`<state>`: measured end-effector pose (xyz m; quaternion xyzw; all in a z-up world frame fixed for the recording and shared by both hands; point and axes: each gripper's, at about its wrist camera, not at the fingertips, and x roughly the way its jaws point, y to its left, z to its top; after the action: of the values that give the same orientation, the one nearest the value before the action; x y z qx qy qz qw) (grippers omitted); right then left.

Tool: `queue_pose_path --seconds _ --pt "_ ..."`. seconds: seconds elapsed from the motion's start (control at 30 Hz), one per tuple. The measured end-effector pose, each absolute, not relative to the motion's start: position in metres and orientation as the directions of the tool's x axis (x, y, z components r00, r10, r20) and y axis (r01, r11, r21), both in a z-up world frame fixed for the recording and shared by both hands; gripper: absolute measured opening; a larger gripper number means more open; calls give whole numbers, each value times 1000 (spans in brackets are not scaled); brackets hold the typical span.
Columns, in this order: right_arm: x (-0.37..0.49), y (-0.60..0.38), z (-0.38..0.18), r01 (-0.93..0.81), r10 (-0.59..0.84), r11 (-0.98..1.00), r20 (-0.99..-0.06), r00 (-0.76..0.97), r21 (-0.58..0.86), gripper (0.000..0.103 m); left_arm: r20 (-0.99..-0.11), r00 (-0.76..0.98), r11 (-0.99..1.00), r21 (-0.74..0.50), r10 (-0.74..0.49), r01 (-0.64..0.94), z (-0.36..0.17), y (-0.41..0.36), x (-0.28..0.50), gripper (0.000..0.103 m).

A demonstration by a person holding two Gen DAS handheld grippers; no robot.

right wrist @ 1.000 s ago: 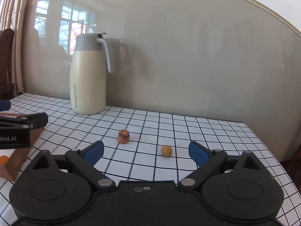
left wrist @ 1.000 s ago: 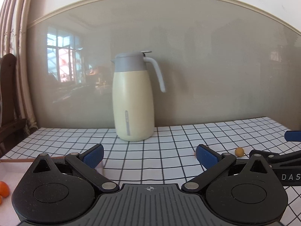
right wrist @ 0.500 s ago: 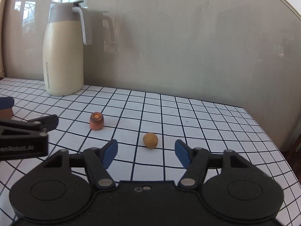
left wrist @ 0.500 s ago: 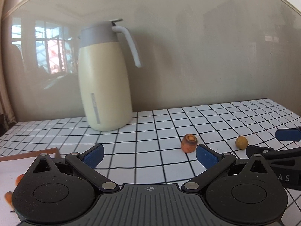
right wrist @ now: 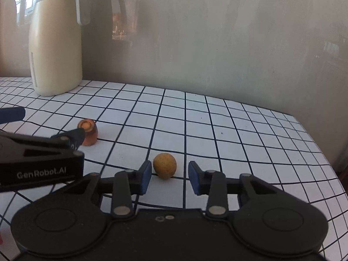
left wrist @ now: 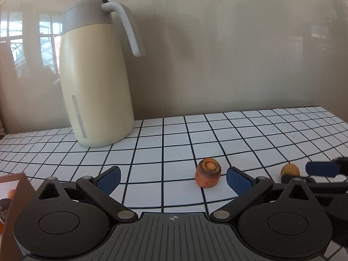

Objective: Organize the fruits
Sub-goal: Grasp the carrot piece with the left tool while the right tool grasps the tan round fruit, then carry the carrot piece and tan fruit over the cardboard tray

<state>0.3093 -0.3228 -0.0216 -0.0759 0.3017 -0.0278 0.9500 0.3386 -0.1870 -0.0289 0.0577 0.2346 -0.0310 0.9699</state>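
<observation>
Both grippers have advanced toward the fruit. Only the left wrist view shows the box [left wrist: 15, 187] at lower left; its left gripper [left wrist: 173, 179] stands apart, carrot stub [left wrist: 208, 175] just inside the right pad. Closing, untouching, the right gripper [right wrist: 169, 177] flanks the yellow ball [right wrist: 164, 165] at lower centre on the surface [right wrist: 239, 134].

A home, likely a dining area: a cream thermos jug [left wrist: 95, 82] stands near the back edge of a table [left wrist: 250, 130] with a checked cloth, and the glossy wall [left wrist: 228, 54] reflects house windows [left wrist: 28, 41].
</observation>
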Motion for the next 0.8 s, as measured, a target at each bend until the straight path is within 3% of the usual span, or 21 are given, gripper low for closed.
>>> queue_pose_path --seconds 0.23,0.43,0.47,0.5,0.8 --pt "314 -326 -25 11 -90 990 -570 817 -140 21 -485 872 987 99 -61 124 -31 -211 353 99" --pt "315 -336 -26 37 -105 991 -563 820 -130 17 -546 835 986 84 -74 142 -36 -218 366 62" --pt "315 -338 -26 43 -107 991 -562 820 -127 16 -561 824 987 71 -82 146 -38 -217 369 44" --pt "314 -340 -26 47 -107 992 -561 821 -121 16 -574 813 987 51 -99 155 -39 -215 372 33" --pt "309 -337 -23 64 -122 990 -556 822 -123 16 -550 822 985 3 -144 175 -38 -208 364 30"
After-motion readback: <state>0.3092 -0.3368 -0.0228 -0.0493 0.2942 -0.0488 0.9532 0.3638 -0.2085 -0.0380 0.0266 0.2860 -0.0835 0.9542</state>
